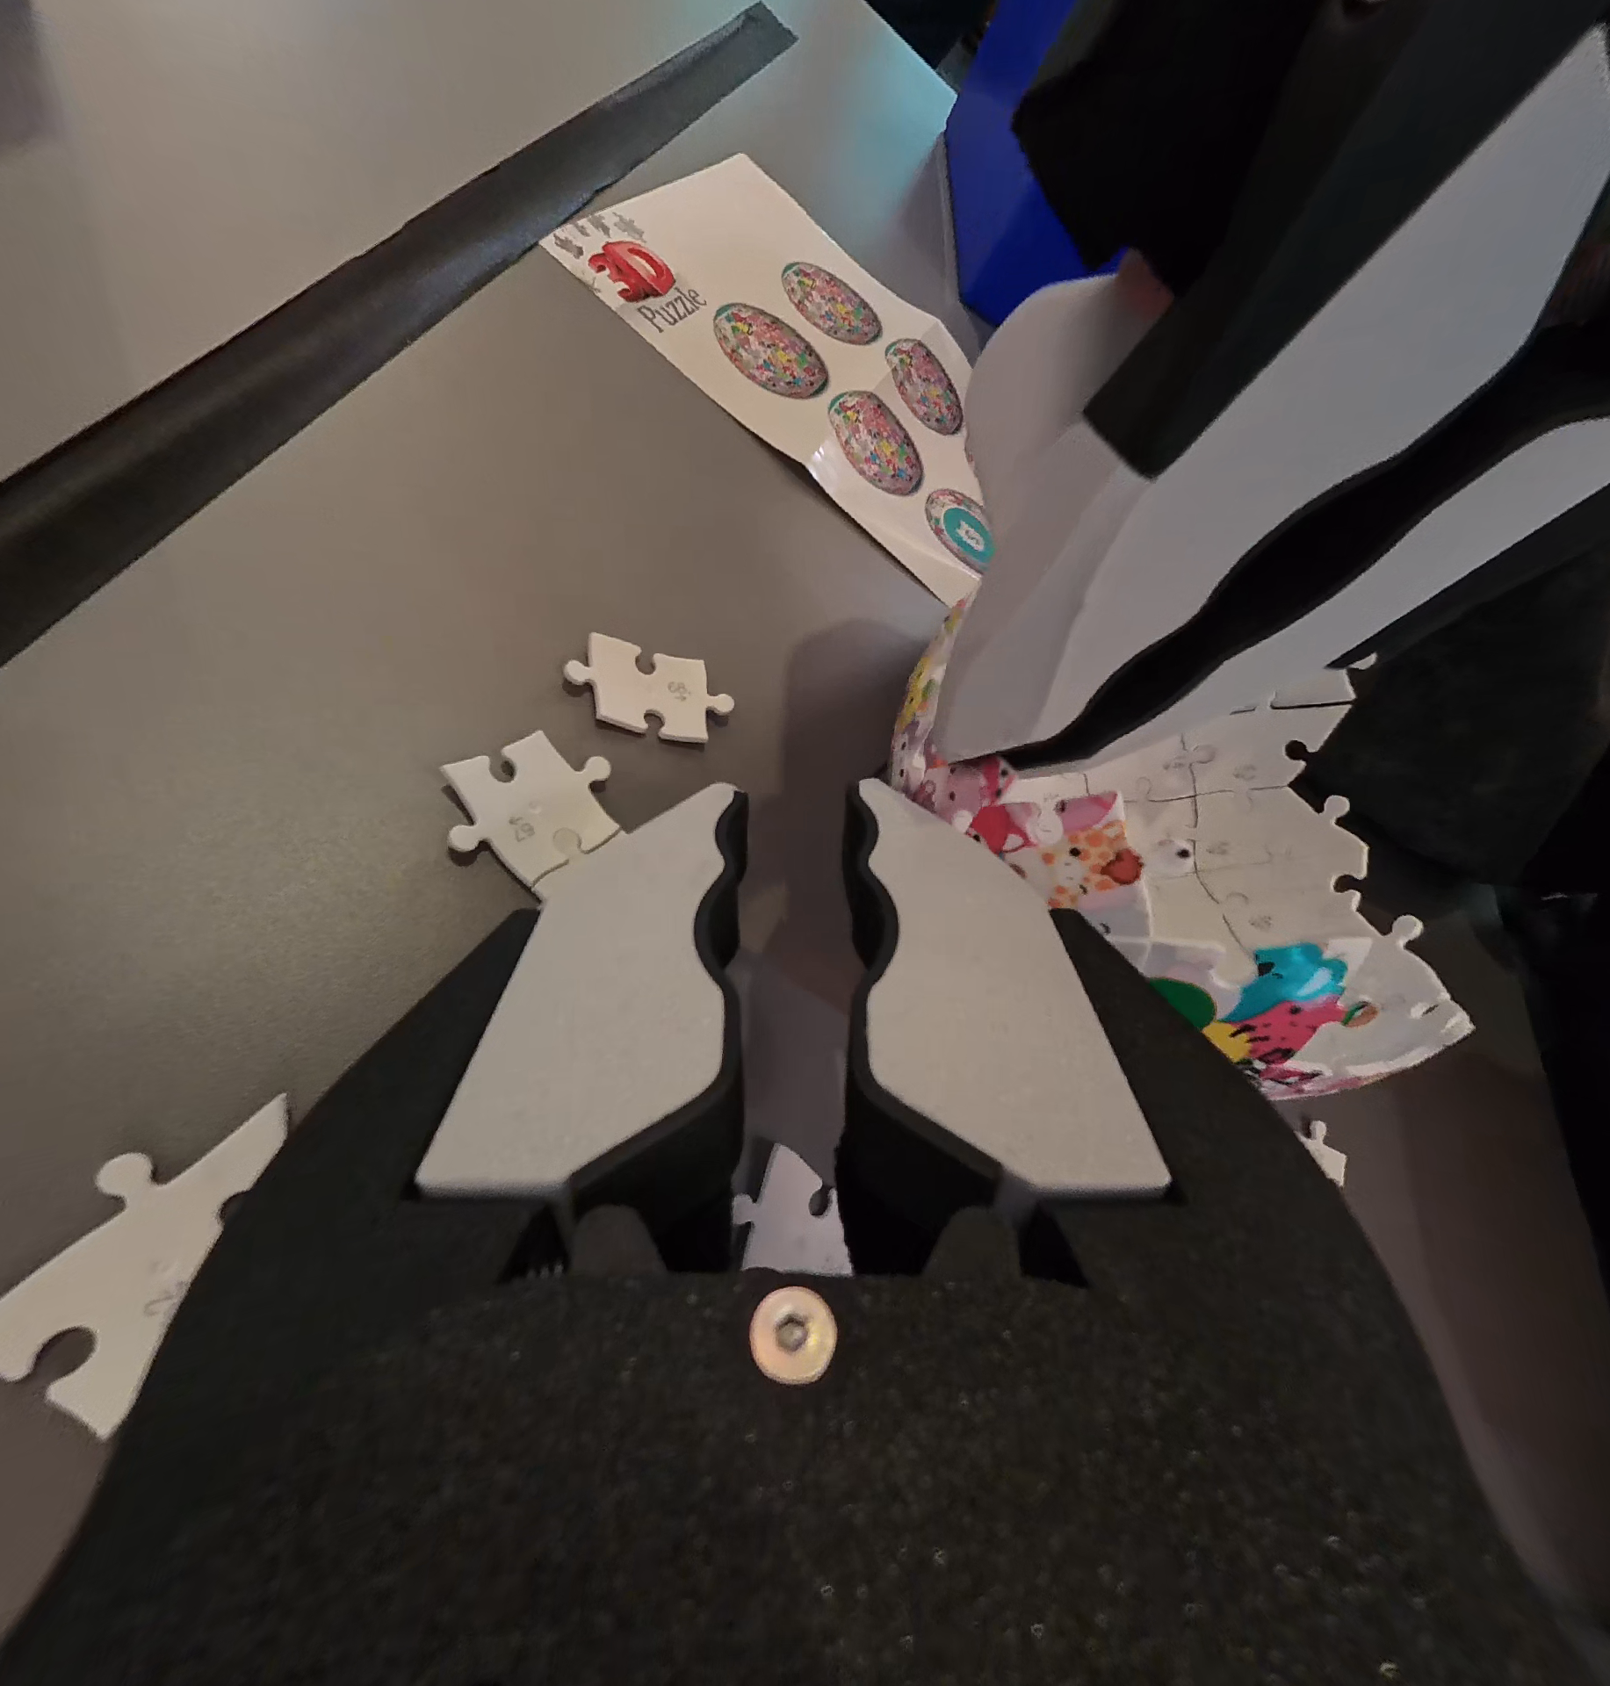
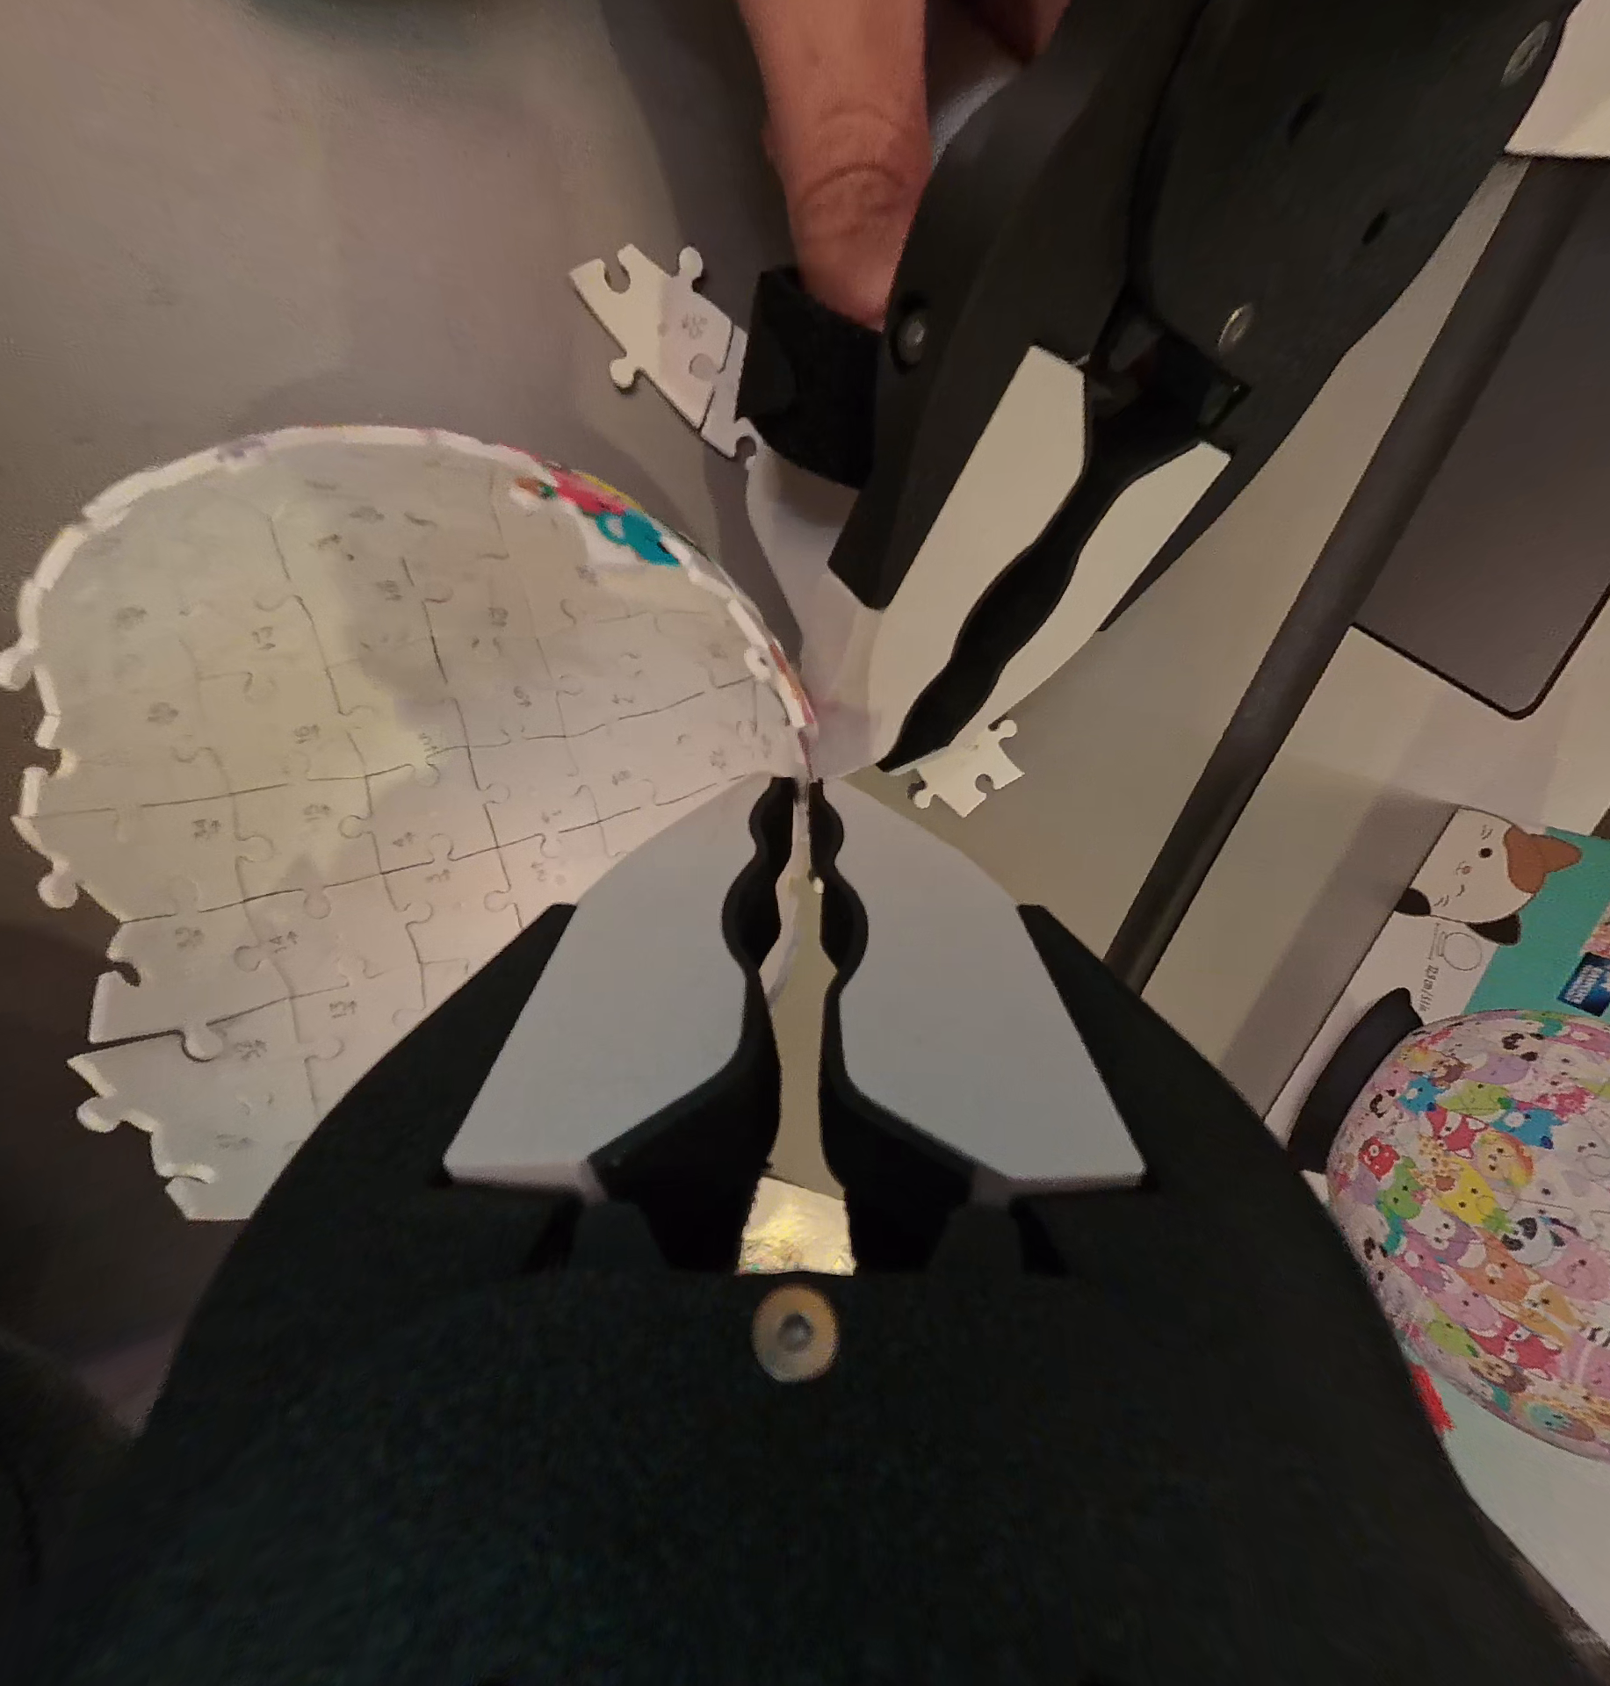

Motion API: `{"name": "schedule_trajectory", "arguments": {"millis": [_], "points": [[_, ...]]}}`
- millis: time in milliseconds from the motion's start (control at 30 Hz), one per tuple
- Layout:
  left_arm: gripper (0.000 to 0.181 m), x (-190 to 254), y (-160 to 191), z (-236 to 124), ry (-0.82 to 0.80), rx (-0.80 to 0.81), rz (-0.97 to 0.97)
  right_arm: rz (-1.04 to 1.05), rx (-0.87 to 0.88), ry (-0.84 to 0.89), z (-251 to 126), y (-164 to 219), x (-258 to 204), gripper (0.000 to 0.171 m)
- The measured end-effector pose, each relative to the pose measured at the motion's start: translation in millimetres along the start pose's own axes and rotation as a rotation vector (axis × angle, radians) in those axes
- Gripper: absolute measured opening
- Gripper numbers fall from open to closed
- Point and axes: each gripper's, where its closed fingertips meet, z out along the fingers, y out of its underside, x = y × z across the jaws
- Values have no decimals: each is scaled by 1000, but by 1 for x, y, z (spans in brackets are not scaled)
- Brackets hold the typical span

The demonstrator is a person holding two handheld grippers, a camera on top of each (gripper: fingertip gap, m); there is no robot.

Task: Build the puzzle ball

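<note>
The partly built puzzle ball (image 2: pixel 326 775) is an open shell lying on the grey table, its white numbered inside facing the right wrist camera. Its colourful outside shows in the left wrist view (image 1: pixel 1102 848). My right gripper (image 2: pixel 805 794) is shut on the shell's rim; in the left wrist view it (image 1: pixel 965 753) comes in from the upper right. My left gripper (image 1: pixel 796 812) is open with a narrow gap and holds nothing. Its tips (image 2: pixel 883 762) sit just beside the shell's rim, close to my right gripper. Loose white pieces (image 1: pixel 650 689) (image 1: pixel 527 803) lie ahead of it on the left.
More loose pieces lie at the near left (image 1: pixel 116 1277), under my left gripper (image 1: pixel 787 1213), by its tip (image 2: pixel 965 766) and by a person's thumb (image 2: pixel 673 338). An instruction sheet (image 1: pixel 783 347) lies farther back. The puzzle box (image 2: pixel 1513 1232) lies at the right. My two grippers' fingertips are within a few centimetres of each other.
</note>
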Motion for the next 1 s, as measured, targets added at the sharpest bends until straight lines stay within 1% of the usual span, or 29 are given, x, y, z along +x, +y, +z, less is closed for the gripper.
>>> {"name": "schedule_trajectory", "arguments": {"millis": [267,667,1000], "points": [[20,1,-1,-1,17,10,-12,-32,30,-1,0,-4,-1,3],[20,1,0,0,15,9,-12,-92,-4,35,2,-1,1,4],[18,1,-1,0,11,10,-7,-91,-13,27,5,1,1,4]]}}
